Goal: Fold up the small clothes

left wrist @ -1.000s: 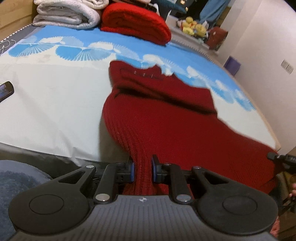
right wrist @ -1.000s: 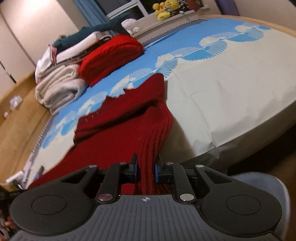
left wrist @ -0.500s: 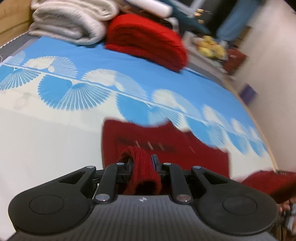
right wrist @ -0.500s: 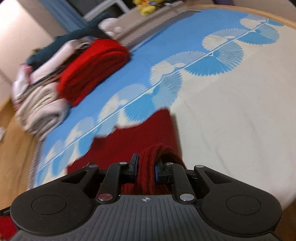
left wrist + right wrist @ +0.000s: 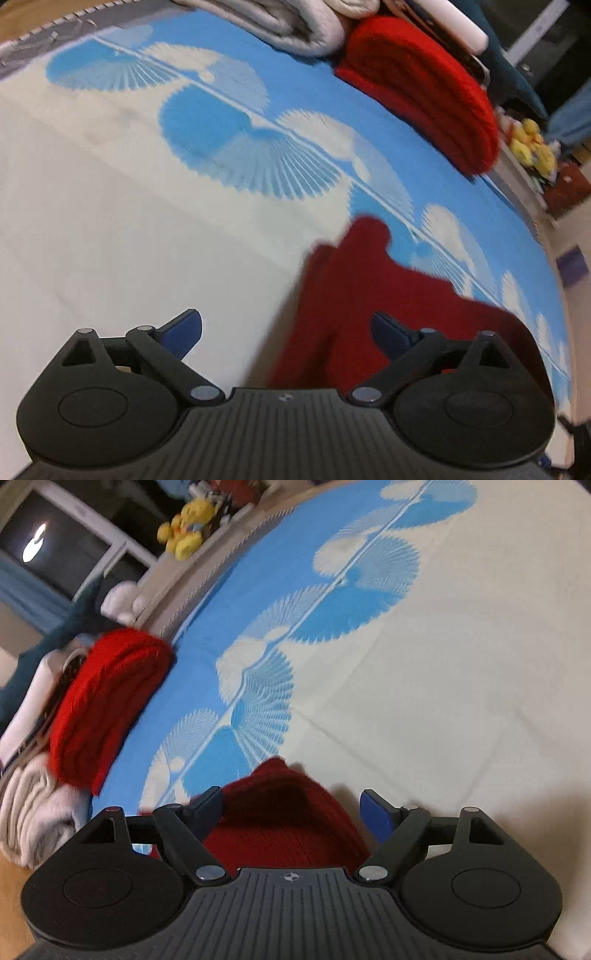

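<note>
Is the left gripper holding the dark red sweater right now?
No. The left gripper stands wide open, and the dark red sweater lies loose on the bedsheet.

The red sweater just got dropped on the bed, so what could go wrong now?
The dark red sweater looks bunched, not flat, so the fold may end up crooked. In the right view a hump of it lies between the right gripper's just-opened jaws and could snag if it pulls away. The left gripper, also just opened, has one finger over the knit.
</note>
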